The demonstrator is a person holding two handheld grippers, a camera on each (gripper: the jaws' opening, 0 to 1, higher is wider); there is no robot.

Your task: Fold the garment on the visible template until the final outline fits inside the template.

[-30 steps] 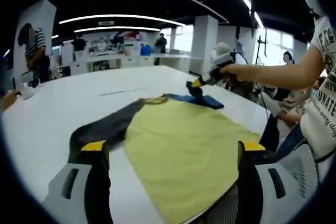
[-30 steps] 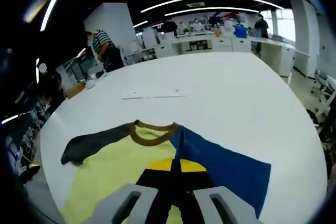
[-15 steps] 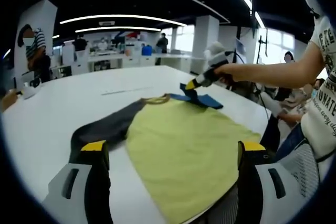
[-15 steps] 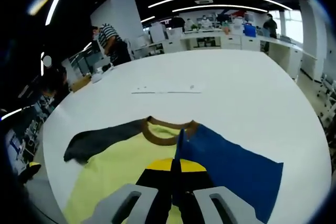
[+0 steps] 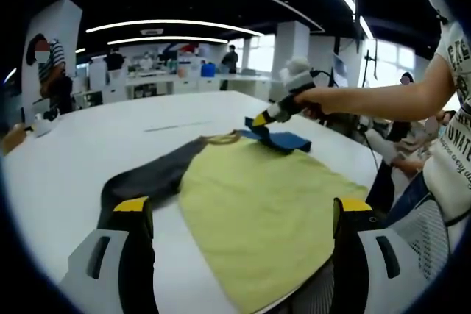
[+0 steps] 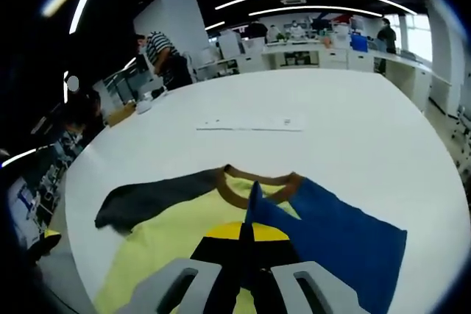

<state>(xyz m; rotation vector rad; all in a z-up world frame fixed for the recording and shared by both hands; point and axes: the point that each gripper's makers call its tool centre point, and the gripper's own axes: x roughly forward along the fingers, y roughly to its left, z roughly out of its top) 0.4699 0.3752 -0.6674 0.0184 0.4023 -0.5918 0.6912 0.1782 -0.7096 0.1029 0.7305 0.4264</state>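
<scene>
A T-shirt lies flat on the white table. It has a yellow body, a brown collar, a dark grey sleeve and a blue sleeve. My right gripper is shut on the inner edge of the blue sleeve near the collar, and that edge stands up as a raised fold. In the left gripper view the right gripper, held by a person's hand, pinches the blue sleeve just above the table. My left gripper is open near the shirt's hem, its jaws wide apart with nothing between them.
A thin pale strip lies on the table beyond the collar. The person holding the grippers stands at the table's right edge. Desks, a pillar and other people are far behind.
The right gripper has carried the blue sleeve's edge a little leftward, toward the collar. The left gripper has stayed still and open.
</scene>
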